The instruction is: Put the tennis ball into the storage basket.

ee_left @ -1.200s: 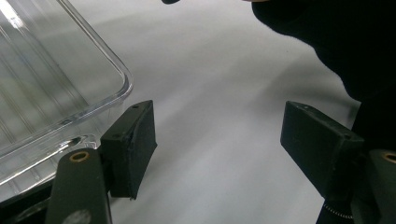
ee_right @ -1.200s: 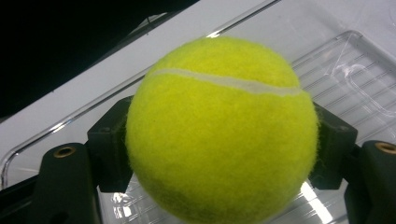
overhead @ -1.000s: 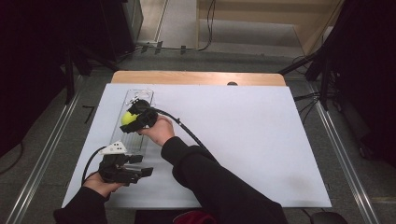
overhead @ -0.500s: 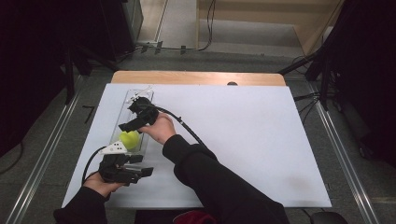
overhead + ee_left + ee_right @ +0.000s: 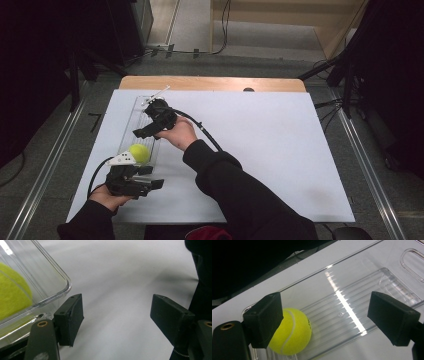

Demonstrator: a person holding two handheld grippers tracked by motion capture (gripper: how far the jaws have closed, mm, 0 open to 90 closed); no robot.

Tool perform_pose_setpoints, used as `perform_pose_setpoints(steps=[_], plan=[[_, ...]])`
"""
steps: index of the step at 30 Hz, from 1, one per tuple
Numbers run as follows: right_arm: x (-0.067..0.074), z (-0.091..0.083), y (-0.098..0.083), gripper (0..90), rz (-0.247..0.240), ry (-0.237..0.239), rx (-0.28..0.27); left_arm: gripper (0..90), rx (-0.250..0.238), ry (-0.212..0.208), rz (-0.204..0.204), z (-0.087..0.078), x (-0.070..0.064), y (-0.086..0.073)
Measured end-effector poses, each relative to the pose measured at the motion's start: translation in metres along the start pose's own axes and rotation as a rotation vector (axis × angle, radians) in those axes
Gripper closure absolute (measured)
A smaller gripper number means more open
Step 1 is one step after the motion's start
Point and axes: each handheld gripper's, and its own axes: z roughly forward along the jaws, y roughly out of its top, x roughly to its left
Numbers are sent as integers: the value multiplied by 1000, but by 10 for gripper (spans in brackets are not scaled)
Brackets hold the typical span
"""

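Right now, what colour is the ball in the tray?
Yellow-green ball, clearest in the right gripper view.

**What Things Were Made Of**

The ball (image 5: 291, 332) was yellow and fuzzy. The tray (image 5: 367, 295) was clear, shiny plastic with ridges. The table cover (image 5: 280, 150) looked white, smooth and matt. The table edge (image 5: 210, 83) was wood.

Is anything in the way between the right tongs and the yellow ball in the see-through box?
Nothing visible is. The right tongs hang open above the clear box, and the yellow ball lies bare at the box's near end, with open air between them. The box has no lid on it.
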Motion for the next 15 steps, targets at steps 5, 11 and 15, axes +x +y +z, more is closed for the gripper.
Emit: perform_pose_setpoints(steps=[5, 11, 15], plan=[[-2, -9, -4, 114, -1, 4, 6, 271, 2, 1, 0, 0, 0, 0], [-3, -19, -10, 115, 1, 4, 15, 271, 0, -1, -6, 0, 0, -1], [-4, -26, -16, 115, 3, -9, 26, 271, 3, 3, -4, 0, 0, -1]])
